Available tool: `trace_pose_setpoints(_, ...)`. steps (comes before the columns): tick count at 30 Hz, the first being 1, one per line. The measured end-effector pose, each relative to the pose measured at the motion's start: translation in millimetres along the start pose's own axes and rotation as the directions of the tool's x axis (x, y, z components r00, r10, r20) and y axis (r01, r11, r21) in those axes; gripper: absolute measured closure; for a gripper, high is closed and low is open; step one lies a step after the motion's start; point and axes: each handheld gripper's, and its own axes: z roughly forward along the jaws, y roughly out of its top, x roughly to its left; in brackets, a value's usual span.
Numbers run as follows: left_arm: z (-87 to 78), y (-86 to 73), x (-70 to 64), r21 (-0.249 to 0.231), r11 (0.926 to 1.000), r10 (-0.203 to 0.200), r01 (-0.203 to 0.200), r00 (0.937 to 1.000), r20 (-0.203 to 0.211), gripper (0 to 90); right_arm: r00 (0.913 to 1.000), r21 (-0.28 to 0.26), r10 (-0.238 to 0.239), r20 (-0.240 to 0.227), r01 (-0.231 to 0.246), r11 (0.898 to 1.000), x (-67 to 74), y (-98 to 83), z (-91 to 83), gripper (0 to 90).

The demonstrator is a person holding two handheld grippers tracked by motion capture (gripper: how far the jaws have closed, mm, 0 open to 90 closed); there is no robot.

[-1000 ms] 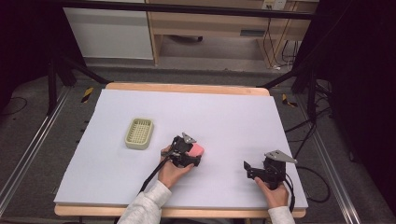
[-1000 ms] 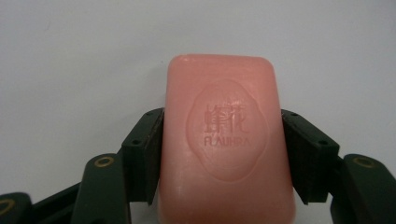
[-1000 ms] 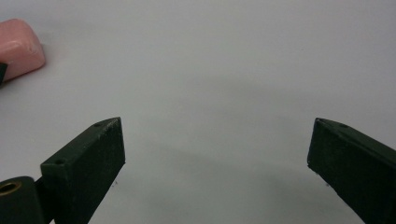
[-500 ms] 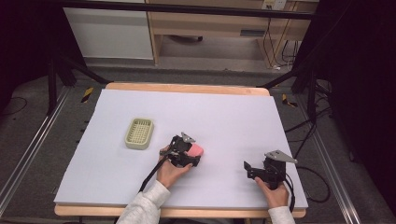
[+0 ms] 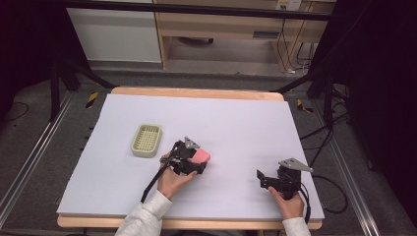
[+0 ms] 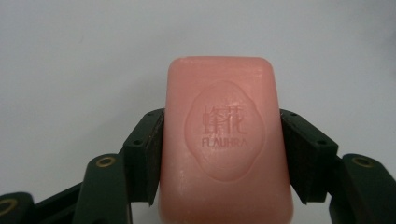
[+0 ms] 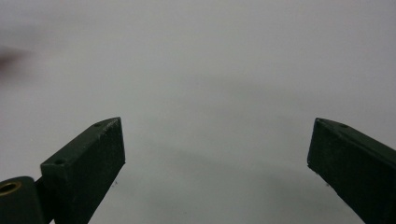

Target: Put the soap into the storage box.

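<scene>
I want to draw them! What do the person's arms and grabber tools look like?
Each hand-held gripper, left and right, is black, with a grey three-cornered plate on top and a trailing black cable. The jaws are two chunky black blocks with small screw holes and brass-coloured rivets. The person wears light grey sleeves.

Counter top: pale lilac sheet [image 5: 246, 123] covering the counter, with a light wooden edge [image 5: 196, 92] at its far side.
Dish: small pale green ribbed plastic soap dish [image 5: 146, 140], rectangular, lying on the left half of the sheet.
Background: white cabinet [image 5: 115, 34] beside light wooden furniture [image 5: 221, 24].
</scene>
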Motion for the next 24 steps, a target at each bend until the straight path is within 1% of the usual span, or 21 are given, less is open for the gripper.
trace_pose_setpoints(5, -10.7, -0.2, 5.0, -0.011, 0.9999, 0.0, 0.0, 1.0, -0.006, 37.3, 1.0, 0.0, -0.002, 0.001, 0.002, 1.0, 0.0, 0.0, 0.2, 4.4)
trace_pose_setpoints(15, -26.0, -0.9, 13.2, -0.03, 0.9996, -0.001, 0.001, 0.9998, -0.018, 37.3, 1.0, 0.0, -0.001, 0.005, 0.001, 1.0, -0.2, 0.0, -0.1, 4.4)
trace_pose_setpoints(21, -35.8, -1.9, 20.4, -0.037, 0.9993, -0.004, 0.003, 0.9996, -0.027, 37.3, 1.0, 0.001, 0.002, 0.008, -0.002, 1.0, -0.5, 0.0, -0.2, 4.4)
trace_pose_setpoints(23, -38.9, -2.1, 23.1, -0.045, 0.9989, -0.013, 0.012, 0.9996, -0.024, 37.3, 0.9999, -0.001, 0.0, 0.013, 0.0, 1.0, -0.6, 0.0, -0.3, 4.4)
trace_pose_setpoints(24, -40.6, -2.2, 24.6, -0.044, 0.999, -0.01, 0.009, 0.9996, -0.028, 37.3, 0.9999, 0.0, 0.0, 0.015, 0.0, 1.0, -0.7, 0.0, -0.3, 4.4)
